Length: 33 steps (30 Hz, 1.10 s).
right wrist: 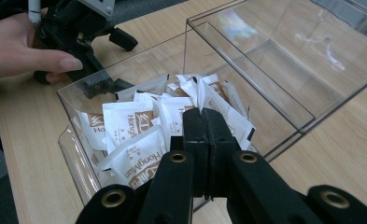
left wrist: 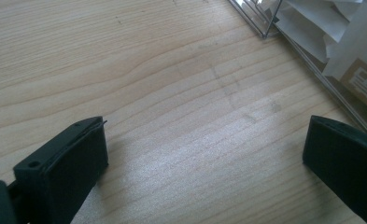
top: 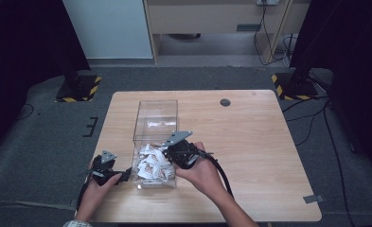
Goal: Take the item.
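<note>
A clear plastic box [top: 141, 118] with two compartments stands on the wooden table [top: 250, 142]. Its near compartment holds several white packets [top: 151, 165] with brown print; the far one looks bare. My right gripper [top: 168, 153] hangs over the near compartment's right side, jaws pressed together with nothing visible between them. In the right gripper view its tips [right wrist: 203, 114] sit just above the packets [right wrist: 125, 123]. My left gripper [top: 123, 176] rests low on the table left of the box, jaws wide apart [left wrist: 204, 154] over bare wood, with the box wall [left wrist: 265, 25] and packets [left wrist: 354, 51] to their right.
A dark round grommet [top: 225, 102] sits in the table's far right part. The right gripper view shows the left hand [right wrist: 22, 46] and the left gripper [right wrist: 116, 63] beyond the box. Carpet floor and black stands with striped bases surround the table.
</note>
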### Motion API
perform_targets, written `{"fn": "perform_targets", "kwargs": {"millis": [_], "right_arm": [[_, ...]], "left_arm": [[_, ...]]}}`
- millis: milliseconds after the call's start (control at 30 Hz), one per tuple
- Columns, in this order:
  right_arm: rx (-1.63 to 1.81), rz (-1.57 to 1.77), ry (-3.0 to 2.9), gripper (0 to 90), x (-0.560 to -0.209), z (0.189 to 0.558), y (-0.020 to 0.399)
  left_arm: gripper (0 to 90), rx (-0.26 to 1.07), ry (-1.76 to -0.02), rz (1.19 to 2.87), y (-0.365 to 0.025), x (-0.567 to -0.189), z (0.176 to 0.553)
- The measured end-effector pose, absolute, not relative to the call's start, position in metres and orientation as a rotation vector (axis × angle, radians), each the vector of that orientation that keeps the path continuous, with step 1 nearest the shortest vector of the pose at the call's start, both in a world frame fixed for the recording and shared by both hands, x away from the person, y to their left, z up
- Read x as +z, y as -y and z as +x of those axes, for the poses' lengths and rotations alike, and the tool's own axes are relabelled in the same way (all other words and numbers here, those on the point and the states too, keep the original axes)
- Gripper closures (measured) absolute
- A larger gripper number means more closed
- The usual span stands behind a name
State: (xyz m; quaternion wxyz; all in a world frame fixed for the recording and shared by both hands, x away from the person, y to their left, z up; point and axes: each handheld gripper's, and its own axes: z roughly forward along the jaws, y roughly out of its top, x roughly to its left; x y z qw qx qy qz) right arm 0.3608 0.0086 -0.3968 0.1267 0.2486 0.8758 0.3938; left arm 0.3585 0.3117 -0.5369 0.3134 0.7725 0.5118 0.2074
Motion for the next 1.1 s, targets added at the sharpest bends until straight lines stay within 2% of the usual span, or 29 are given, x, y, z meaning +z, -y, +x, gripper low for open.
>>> {"fn": "perform_targets", "kwargs": {"millis": [533, 1100], "right_arm": [[1.168, 0.762, -2.502, 89.5, -0.383, 0.368, 0.009], [1.125, 0.809, -2.47, 89.5, -0.384, 0.381, 0.032]], "left_arm": [[0.0, 0.547, -1.35, 2.037, -0.312, -0.537, 0.359], [0.0, 0.547, -1.349, 2.039, -0.312, -0.537, 0.359]]}}
